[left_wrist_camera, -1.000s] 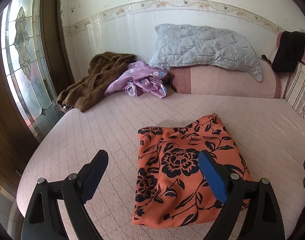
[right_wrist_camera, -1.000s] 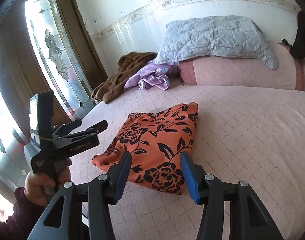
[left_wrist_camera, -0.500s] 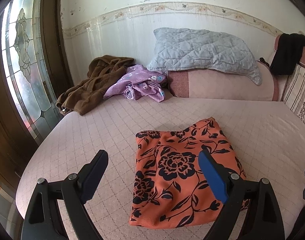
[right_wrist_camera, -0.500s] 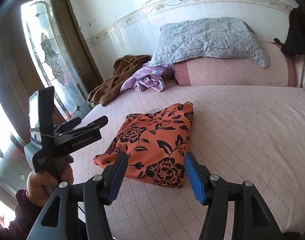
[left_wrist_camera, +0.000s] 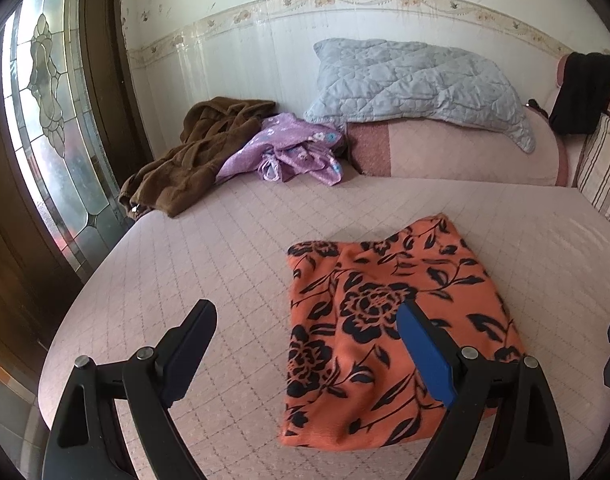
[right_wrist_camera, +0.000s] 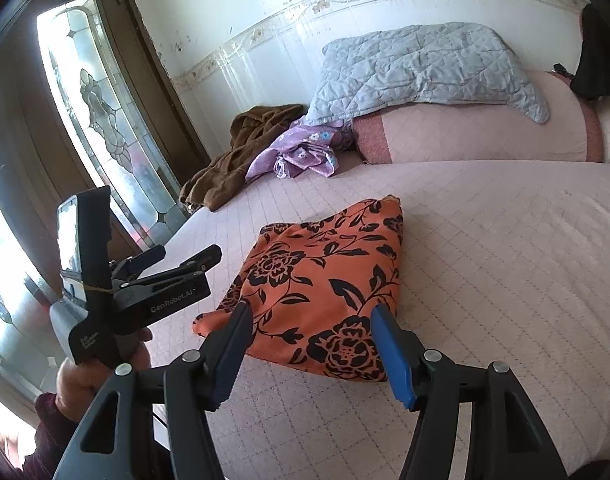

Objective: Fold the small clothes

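Observation:
An orange garment with black flowers (left_wrist_camera: 365,300) lies folded in a rough rectangle on the pink quilted bed (left_wrist_camera: 225,240). My left gripper (left_wrist_camera: 305,312) hovers open over its near left corner, black finger over bare bed, blue pad above the cloth. In the right wrist view the same garment (right_wrist_camera: 325,264) sits just beyond my right gripper (right_wrist_camera: 311,312), which is open with nothing pressed between its pads. A hand holds the left gripper (right_wrist_camera: 189,254) in the air left of the cloth.
At the far end of the bed lie a brown robe (left_wrist_camera: 193,152), a crumpled purple garment (left_wrist_camera: 289,152) and a grey quilted pillow (left_wrist_camera: 417,80) on a pink bolster (left_wrist_camera: 445,156). A stained-glass door (left_wrist_camera: 45,120) stands past the bed's left edge. Black cloth (left_wrist_camera: 581,88) hangs far right.
The right gripper's jaws have spread a little wider. Both views have tilted up slightly, so the garment sits a bit farther from the fingertips. The garment itself has not moved.

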